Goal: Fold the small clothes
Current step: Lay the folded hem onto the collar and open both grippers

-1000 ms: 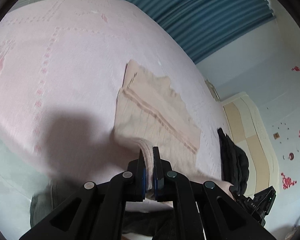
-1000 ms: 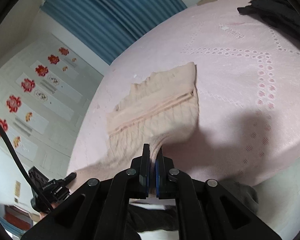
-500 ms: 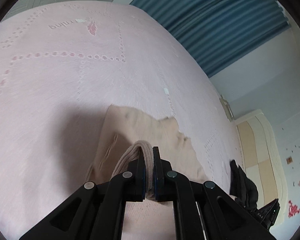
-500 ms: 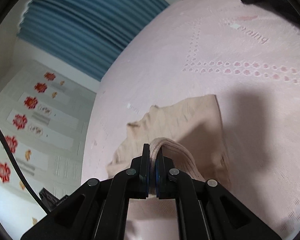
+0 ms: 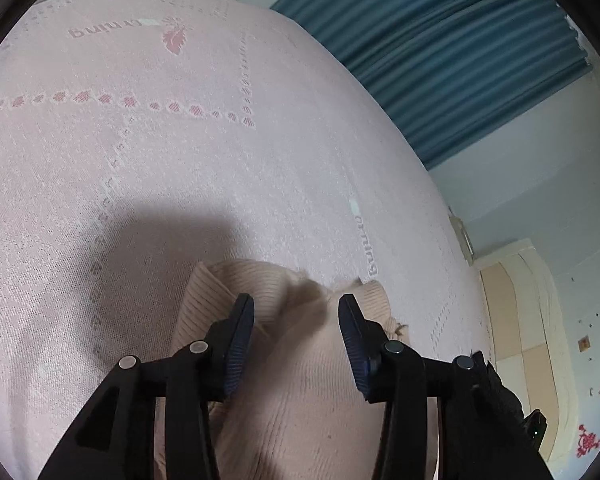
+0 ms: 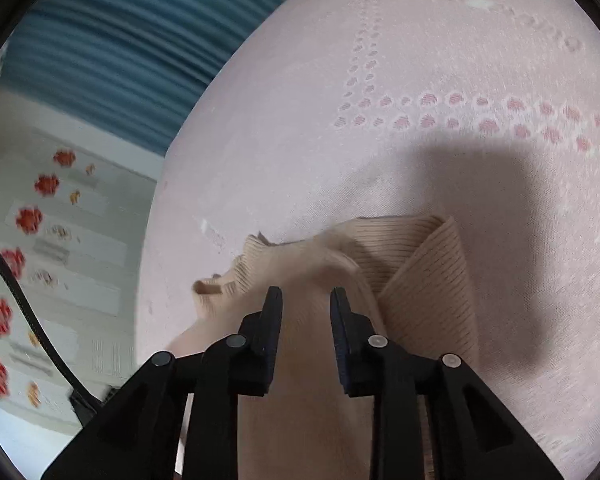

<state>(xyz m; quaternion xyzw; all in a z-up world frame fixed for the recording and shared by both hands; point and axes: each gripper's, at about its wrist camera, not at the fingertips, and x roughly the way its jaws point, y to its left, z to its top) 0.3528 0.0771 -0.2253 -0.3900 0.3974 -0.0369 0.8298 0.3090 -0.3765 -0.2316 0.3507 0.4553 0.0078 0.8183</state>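
Observation:
A small beige ribbed knit garment (image 5: 300, 376) lies folded over on the pink bed cover (image 5: 180, 160). My left gripper (image 5: 296, 312) is open just above its folded edge, with cloth showing between the fingers but not gripped. In the right wrist view the same garment (image 6: 420, 292) lies under my right gripper (image 6: 305, 304), which is also open and holds nothing. The ribbed hem sits to the right of the right gripper's fingers.
The bed cover (image 6: 420, 80) has a pink dotted pattern and lettering. Blue curtains (image 5: 460, 60) hang at the far side. A dark garment (image 5: 496, 388) lies at the right edge of the left view. A wall with red flower stickers (image 6: 28, 220) is on the left.
Both grippers carried the gripped garment edge forward over the rest of the garment, then opened and let it go. The garment now lies folded over.

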